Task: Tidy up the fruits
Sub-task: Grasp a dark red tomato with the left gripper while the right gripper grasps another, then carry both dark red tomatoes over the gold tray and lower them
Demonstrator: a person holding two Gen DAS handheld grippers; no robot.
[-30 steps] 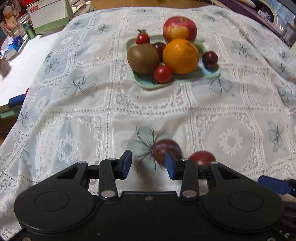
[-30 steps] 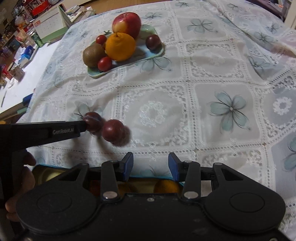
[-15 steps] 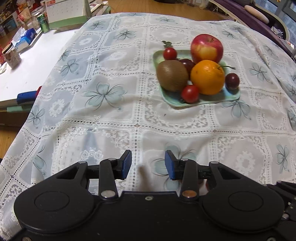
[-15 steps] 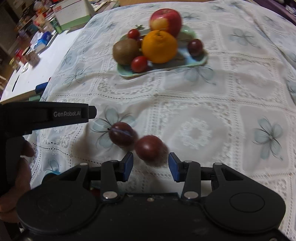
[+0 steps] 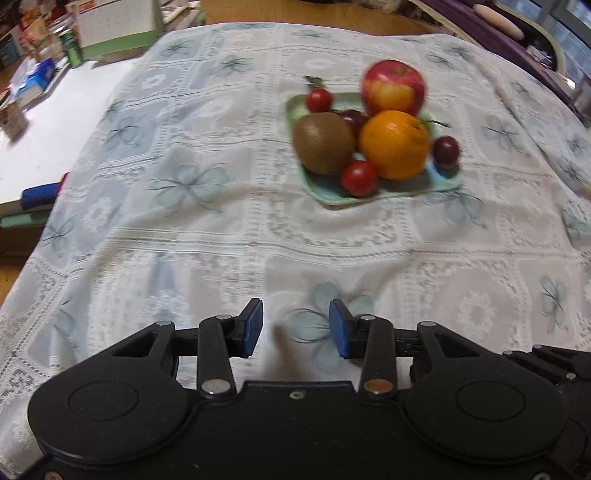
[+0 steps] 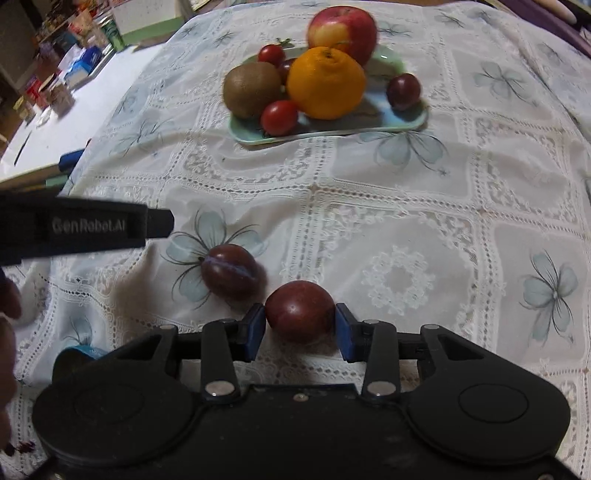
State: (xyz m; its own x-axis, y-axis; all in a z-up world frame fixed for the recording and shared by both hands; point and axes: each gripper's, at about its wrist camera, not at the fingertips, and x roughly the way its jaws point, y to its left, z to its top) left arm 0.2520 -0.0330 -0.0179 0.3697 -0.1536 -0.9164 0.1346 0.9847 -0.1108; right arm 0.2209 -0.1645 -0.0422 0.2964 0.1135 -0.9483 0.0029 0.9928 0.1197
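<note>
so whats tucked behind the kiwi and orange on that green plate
Behind the kiwi and orange on the green plate sit a cherry tomato, a red apple and a dark fruit wedged between them. Most of that dark fruit is covered.

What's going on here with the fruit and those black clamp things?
A person is tidying fruit using a handheld gripper in each hand. The right gripper is closing its blue fingers around a dark plum lying on the lace tablecloth; a second plum sits beside it. The left gripper hangs open and empty. A green plate further back already holds an apple, orange, kiwi and smaller fruits.
</note>
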